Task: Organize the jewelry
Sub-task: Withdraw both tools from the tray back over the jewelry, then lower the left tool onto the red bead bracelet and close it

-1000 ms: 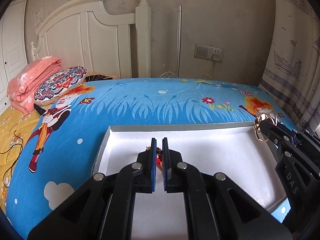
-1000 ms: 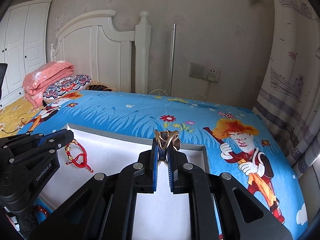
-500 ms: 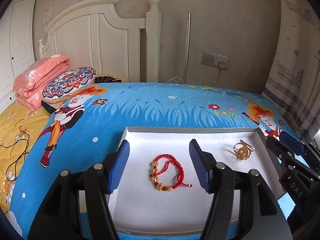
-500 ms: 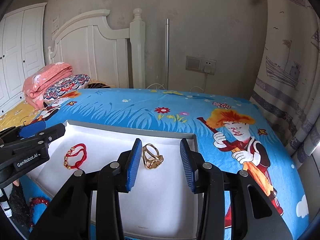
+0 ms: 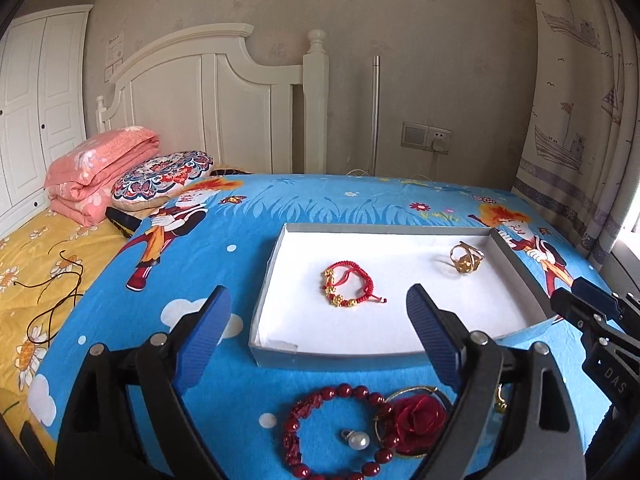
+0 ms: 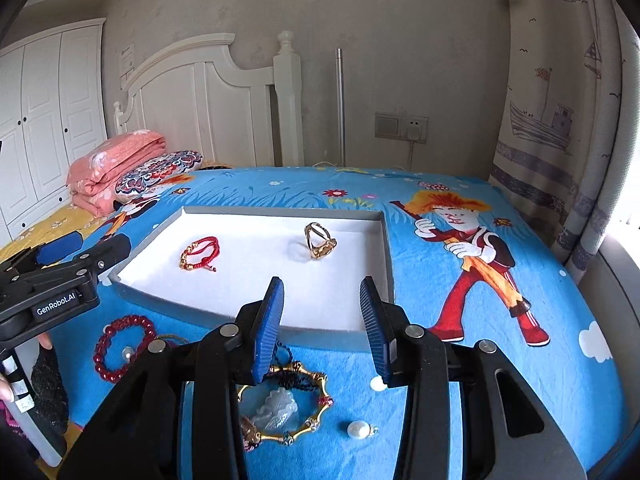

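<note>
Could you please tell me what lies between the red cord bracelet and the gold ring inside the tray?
Only bare white lining of the grey tray separates the red cord bracelet from the gold ring, in both wrist views.

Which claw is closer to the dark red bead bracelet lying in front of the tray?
Left. The left claw hangs open right above the red bead bracelet, which shows between its fingers. The right claw is off to the bracelet's right, over the gold bangle.

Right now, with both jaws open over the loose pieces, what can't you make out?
- Gold bangle: right wrist view, near side behind the right gripper.
- Rose piece: left wrist view, right edge behind the left gripper.
- Small gold item: mostly hidden, unidentifiable.
- Jade pendant: carving too blurred.
</note>
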Available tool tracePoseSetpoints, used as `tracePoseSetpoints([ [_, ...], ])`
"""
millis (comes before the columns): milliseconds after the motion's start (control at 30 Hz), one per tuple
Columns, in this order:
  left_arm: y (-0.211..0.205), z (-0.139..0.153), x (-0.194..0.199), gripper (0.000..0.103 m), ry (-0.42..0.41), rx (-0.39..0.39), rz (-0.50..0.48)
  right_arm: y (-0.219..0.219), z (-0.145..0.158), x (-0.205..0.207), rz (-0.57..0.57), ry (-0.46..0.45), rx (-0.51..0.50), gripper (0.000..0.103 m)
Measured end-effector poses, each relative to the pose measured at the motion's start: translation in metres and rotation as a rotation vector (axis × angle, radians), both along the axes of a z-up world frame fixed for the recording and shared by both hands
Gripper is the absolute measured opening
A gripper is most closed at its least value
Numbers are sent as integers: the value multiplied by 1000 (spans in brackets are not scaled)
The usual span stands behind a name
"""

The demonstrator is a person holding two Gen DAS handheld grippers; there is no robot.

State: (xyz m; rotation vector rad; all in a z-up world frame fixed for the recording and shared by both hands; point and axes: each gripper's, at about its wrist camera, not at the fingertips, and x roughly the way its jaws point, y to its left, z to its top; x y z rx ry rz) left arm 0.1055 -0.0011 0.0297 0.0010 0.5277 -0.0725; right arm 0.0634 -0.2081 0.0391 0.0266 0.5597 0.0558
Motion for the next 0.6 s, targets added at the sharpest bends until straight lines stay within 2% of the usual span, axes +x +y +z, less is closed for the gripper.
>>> tracePoseSetpoints([
  [133, 10, -20, -21, 86, 36, -18, -2, 12, -15, -21, 30, 19, -21, 38],
  [400, 28, -53, -57, 87, 48, -12, 26, 38, -34, -46, 104, 34, -23, 38],
  [600, 38, -67, -66, 87, 67, 0, 46, 55, -40, -53, 154, 34, -28, 38],
])
